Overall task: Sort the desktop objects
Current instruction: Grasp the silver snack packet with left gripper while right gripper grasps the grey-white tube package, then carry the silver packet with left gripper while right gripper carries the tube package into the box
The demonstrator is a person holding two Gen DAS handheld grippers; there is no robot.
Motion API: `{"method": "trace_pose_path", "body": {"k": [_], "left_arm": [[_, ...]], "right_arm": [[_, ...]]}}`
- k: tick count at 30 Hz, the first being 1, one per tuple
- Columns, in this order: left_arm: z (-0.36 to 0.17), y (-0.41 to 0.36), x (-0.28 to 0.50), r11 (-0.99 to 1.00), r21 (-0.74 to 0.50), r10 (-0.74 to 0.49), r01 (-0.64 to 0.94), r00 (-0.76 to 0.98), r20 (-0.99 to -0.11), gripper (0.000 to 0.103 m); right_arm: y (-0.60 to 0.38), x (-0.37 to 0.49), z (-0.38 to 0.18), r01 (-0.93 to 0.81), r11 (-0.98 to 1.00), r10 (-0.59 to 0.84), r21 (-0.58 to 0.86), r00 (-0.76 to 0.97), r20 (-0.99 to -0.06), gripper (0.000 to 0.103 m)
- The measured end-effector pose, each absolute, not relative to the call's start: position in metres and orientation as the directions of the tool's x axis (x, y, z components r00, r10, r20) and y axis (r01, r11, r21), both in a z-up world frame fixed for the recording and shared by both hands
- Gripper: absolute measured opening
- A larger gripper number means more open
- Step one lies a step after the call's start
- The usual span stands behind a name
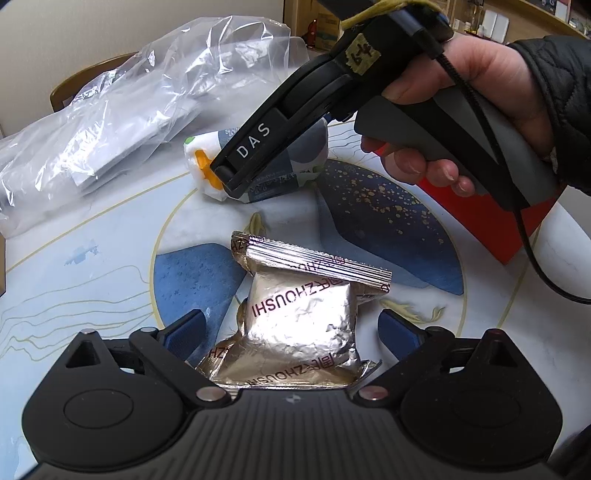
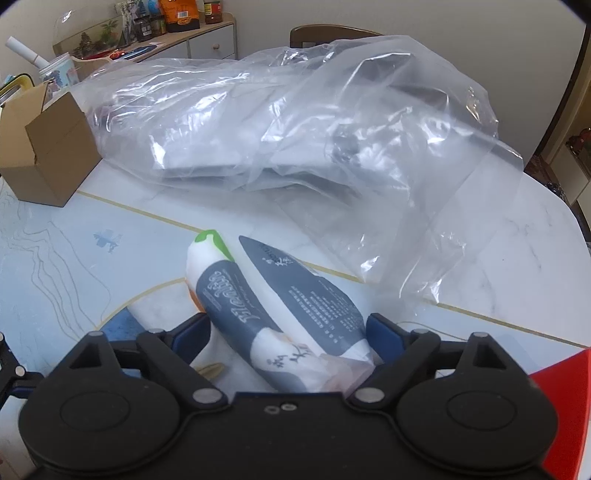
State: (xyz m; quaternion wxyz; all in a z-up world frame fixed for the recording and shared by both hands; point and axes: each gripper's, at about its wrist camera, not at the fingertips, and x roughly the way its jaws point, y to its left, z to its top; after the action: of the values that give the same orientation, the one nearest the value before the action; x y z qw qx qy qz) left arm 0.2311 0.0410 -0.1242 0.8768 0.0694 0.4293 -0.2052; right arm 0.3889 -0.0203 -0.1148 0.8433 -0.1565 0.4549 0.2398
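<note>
A gold foil packet (image 1: 299, 314) printed "ZHOUSHI" lies on the patterned table (image 1: 92, 277). It sits between the spread fingers of my left gripper (image 1: 291, 328), with a gap on each side. Farther back lies a white and grey soft pack (image 1: 295, 162) with an orange and green end. My right gripper (image 2: 288, 328) straddles this pack (image 2: 266, 295), its blue pads close at both sides, and the pack shows no squeeze. In the left wrist view one black finger (image 1: 251, 144) of the right gripper slants down beside the pack, held by a hand (image 1: 476, 81).
A large clear plastic bag (image 2: 295, 125) holding flat grey items covers the back of the table. A brown cardboard box (image 2: 44, 147) stands at the left. A red box (image 1: 480, 210) lies at the right under the hand. A chair back (image 2: 325, 33) shows behind the bag.
</note>
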Motion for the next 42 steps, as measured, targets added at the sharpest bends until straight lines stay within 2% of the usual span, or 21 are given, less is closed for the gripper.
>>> {"method": "trace_pose_path", "body": {"k": [3,7,11,14,17,26,42], "left_arm": [[-0.125,0.041,0.231,0.905,-0.050,-0.297,0.423,0.542,-0.786,0.094],[-0.124,0.041,0.230,0.906,-0.049,-0.295,0.420,0.545,-0.785,0.084],[-0.124,0.040,0.228,0.908,-0.037,-0.286,0.417,0.552,-0.783,0.078],[-0.122,0.041,0.226,0.910,-0.037,-0.285,0.414,0.556,-0.781,0.069],[-0.121,0.041,0.225,0.909,-0.047,-0.292,0.413,0.553,-0.781,0.057],[-0.117,0.042,0.214,0.923,-0.052,-0.272,0.382,0.550,-0.790,0.052],[-0.085,0.044,0.175,0.938,-0.094,-0.282,0.333,0.580,-0.764,0.051]], "right_arm": [[-0.020,0.390,-0.116,-0.546,0.836,0.257,-0.051,0.473,-0.843,0.083],[-0.020,0.389,-0.116,-0.537,0.841,0.240,-0.063,0.476,-0.846,0.077],[-0.021,0.385,-0.113,-0.540,0.839,0.233,-0.070,0.472,-0.850,0.061],[-0.024,0.381,-0.111,-0.537,0.842,0.235,-0.062,0.467,-0.852,0.054],[-0.028,0.377,-0.107,-0.525,0.850,0.240,-0.043,0.460,-0.855,0.048],[-0.047,0.347,-0.087,-0.485,0.874,0.269,0.022,0.445,-0.854,0.045],[-0.096,0.282,-0.044,-0.431,0.893,0.337,0.127,0.455,-0.824,0.045]]}}
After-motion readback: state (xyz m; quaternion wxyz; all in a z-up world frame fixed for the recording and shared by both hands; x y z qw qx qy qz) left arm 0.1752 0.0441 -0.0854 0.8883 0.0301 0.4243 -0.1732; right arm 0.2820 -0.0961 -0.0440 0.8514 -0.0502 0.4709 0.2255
